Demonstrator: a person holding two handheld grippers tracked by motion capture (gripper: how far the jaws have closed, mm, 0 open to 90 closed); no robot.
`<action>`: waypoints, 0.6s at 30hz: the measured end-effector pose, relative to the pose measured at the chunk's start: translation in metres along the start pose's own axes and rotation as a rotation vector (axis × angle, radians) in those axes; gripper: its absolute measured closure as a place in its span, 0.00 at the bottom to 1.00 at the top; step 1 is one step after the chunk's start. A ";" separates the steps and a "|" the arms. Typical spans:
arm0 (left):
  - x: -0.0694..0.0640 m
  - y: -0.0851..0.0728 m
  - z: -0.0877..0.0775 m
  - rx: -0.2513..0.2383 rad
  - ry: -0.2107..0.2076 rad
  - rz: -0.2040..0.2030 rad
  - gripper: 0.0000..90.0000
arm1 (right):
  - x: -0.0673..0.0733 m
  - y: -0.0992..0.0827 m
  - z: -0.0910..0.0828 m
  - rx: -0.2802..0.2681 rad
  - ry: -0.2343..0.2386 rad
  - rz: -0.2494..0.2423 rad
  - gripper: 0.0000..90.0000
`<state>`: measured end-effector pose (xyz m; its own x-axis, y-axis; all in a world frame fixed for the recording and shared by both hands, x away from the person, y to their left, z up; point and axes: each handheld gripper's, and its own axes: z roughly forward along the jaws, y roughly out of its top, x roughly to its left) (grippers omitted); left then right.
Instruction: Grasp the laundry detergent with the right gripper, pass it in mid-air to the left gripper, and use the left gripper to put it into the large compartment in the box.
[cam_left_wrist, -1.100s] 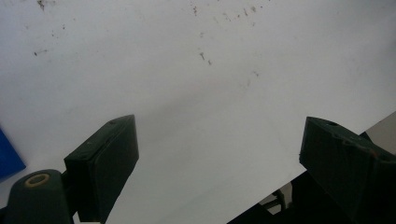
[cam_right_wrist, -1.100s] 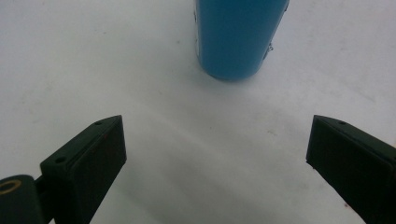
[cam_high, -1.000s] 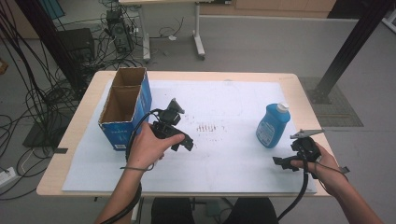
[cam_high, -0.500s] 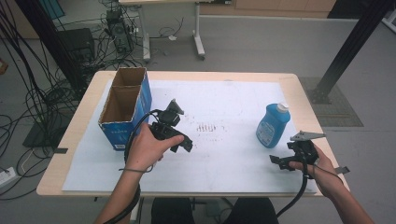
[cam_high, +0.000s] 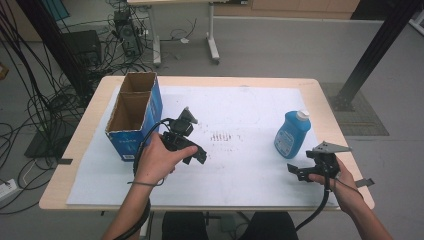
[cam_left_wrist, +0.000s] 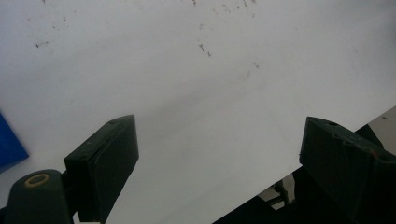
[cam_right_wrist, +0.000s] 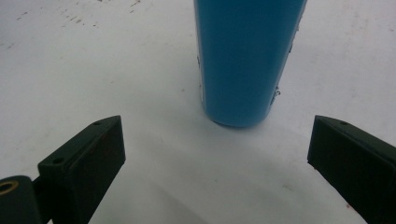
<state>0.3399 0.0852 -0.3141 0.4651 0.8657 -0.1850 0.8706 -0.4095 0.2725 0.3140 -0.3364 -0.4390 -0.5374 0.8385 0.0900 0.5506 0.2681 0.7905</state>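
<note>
A blue bottle (cam_high: 291, 134) with a white cap stands upright on the white paper at the right of the table. My right gripper (cam_high: 296, 173) is held just in front of it, near the table's front edge. In the right gripper view the bottle (cam_right_wrist: 247, 60) rises a short way ahead of my right gripper (cam_right_wrist: 217, 130), whose jaws stand wide apart with nothing between them. My left gripper (cam_high: 197, 156) hovers near the table's middle left, beside the box. In its own view my left gripper (cam_left_wrist: 217, 140) is open over bare paper.
A tall cardboard box (cam_high: 134, 112) with blue sides and two open compartments stands at the left; its blue corner (cam_left_wrist: 9, 149) shows at the left gripper view's edge. White paper (cam_high: 240, 115) covers most of the wooden table (cam_high: 80, 145). Cables and desk legs lie on the floor behind.
My right gripper has sunk very slightly in front of the bottle. The left hand and gripper have kept still.
</note>
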 end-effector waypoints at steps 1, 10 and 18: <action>0.000 0.000 0.000 -0.001 0.000 -0.001 0.13 | 0.000 -0.001 0.001 -0.003 -0.001 0.000 0.04; 0.001 -0.003 0.001 0.008 0.005 -0.005 0.13 | -0.001 -0.006 0.007 -0.071 0.000 -0.014 0.04; -0.001 -0.003 0.001 0.008 0.003 0.000 0.13 | 0.001 -0.008 0.014 -0.130 -0.003 -0.032 0.04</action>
<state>0.3370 0.0853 -0.3157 0.4649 0.8664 -0.1826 0.8719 -0.4120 0.2648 0.3176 -0.3310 -0.4537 -0.5512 0.8321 0.0615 0.4455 0.2312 0.8649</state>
